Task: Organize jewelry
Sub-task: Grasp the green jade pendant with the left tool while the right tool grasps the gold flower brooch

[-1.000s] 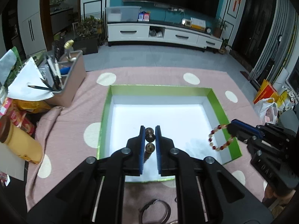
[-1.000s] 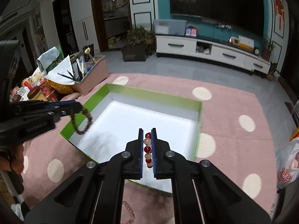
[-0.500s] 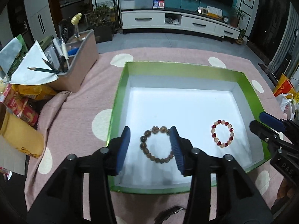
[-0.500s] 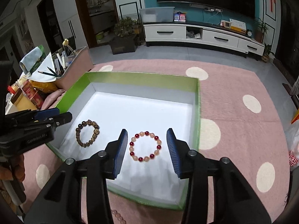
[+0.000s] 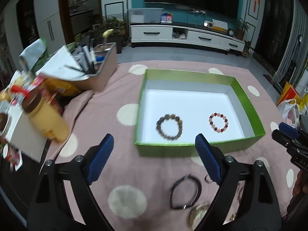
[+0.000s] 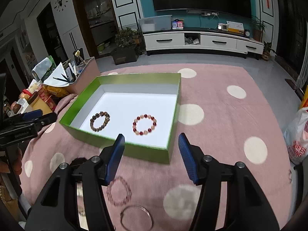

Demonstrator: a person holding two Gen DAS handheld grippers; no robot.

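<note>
Your left gripper (image 5: 154, 152) and right gripper (image 6: 151, 152) both had fingers spread apart, holding nothing, short of the green cardboard box (image 6: 146, 155). Inside lay the brown beaded bracelet (image 6: 100, 121) and red-and-peach beaded bracelet (image 6: 144, 125), apart. A black bangle (image 5: 184, 191), pale pink bead bracelet (image 6: 119, 193) and thin wire hoop (image 6: 136, 217) lay on the pink dotted cloth (image 6: 221, 119).

Both tongs (image 5: 154, 154) (image 6: 151, 154) wide open, empty

Legible: "SUPER" in red on white plastic bag (image 6: 297, 134) at 3 o'clock; "DAS" partial on black right gripper (image 5: 288, 134).
</note>
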